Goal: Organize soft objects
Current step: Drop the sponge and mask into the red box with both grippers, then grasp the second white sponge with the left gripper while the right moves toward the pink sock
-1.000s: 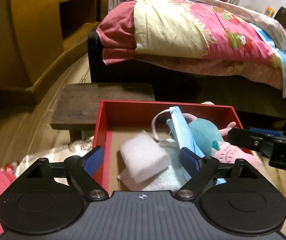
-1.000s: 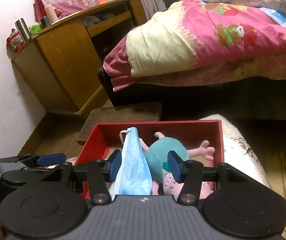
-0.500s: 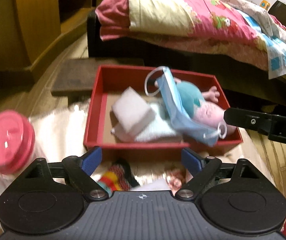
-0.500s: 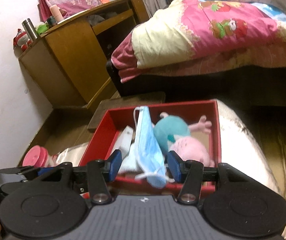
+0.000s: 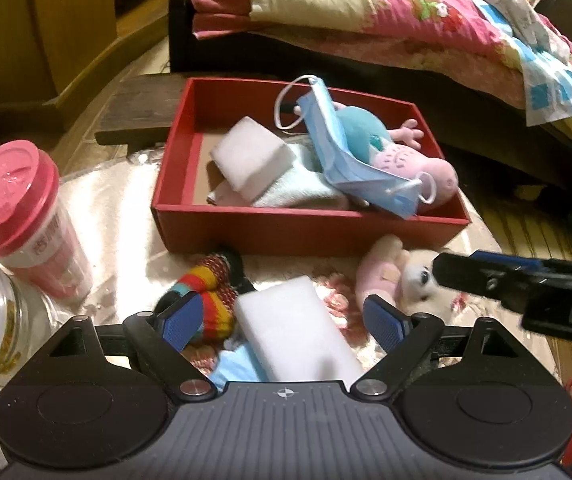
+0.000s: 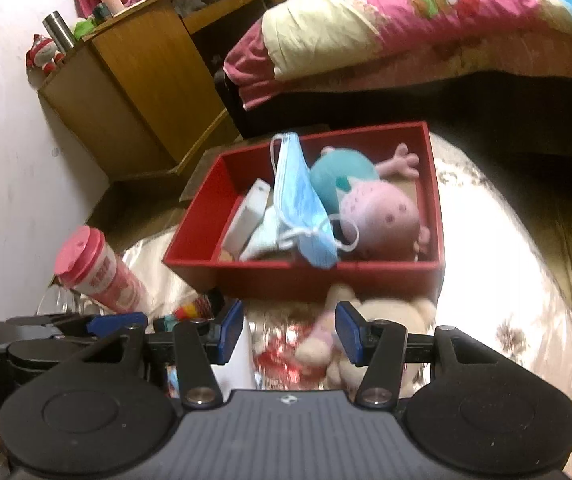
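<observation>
Tilting steeply downward, the left gripper (image 5: 284,322) hovered with jaws spread wide over a white sponge block (image 5: 297,336) just in front of the red box (image 5: 309,228); the right gripper (image 6: 289,330) stood part open, empty, above a pale plush toy (image 6: 381,320) there. Behind the box lay a bed with a pink quilt (image 5: 385,4). Inside rested a pig plush (image 6: 381,208), another sponge (image 5: 250,156) and a blue face mask (image 5: 349,160). Left of the box stood a pink-lidded cup (image 5: 18,216), its label unreadable.
</observation>
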Tool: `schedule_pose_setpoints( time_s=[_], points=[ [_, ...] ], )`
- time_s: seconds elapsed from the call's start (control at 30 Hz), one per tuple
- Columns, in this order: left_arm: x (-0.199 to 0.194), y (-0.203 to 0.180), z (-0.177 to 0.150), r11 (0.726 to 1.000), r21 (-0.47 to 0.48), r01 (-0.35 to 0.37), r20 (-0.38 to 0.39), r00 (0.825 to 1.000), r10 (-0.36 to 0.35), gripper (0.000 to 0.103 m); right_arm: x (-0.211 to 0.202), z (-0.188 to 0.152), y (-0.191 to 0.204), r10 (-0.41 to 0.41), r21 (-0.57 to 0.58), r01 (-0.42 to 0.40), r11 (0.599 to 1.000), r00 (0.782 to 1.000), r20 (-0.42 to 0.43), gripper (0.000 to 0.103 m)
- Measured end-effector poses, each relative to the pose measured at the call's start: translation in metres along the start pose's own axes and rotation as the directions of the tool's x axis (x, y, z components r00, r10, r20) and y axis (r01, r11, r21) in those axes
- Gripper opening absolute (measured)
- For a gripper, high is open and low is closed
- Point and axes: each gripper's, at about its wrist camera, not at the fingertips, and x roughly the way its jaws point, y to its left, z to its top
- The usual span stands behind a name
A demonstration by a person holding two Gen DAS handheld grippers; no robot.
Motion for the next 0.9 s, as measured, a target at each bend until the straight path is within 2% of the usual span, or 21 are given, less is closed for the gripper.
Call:
schedule_pose_setpoints(
  time_s=[0.5, 0.7, 0.73, 0.77, 0.8, 0.9],
  points=[
    [0.023, -0.016, -0.005, 1.0, 0.019, -0.01, -0.066, 0.998, 0.011, 0.088, 0.001, -0.009, -0.023, -0.037, 0.055, 0.04, 0.998, 0.998, -0.045, 0.028],
    [0.046, -0.024, -0.008, 0.997, 0.053, -0.063, -0.103, 0.992, 0.068, 0.089, 0.004, -0.009, -0.028, -0.035, 0.06, 0.039, 0.997, 0.998, -0.054, 0.029],
    [0.049, -0.024, -0.01, 0.996, 0.058, -0.071, -0.105, 0.992, 0.077, 0.087, 0.004, -0.009, -0.028, -0.036, 0.059, 0.039, 0.997, 0.998, -0.058, 0.029],
    [0.052, -0.024, -0.011, 0.995, 0.062, -0.078, -0.105, 0.991, 0.084, 0.08, 0.005, -0.009, -0.029, -0.037, 0.059, 0.04, 0.997, 0.998, -0.06, 0.029],
    [0.055, -0.024, -0.012, 0.995, 0.065, -0.082, -0.109, 0.99, 0.088, 0.068, 0.006, -0.009, -0.03, -0.038, 0.056, 0.041, 0.998, 0.997, -0.064, 0.029],
    [0.054, -0.019, -0.013, 0.996, 0.053, -0.078, -0.104, 0.991, 0.083, 0.064, 0.01, -0.009, -0.032, -0.046, 0.053, 0.05, 0.997, 0.996, -0.076, 0.029]
  ],
)
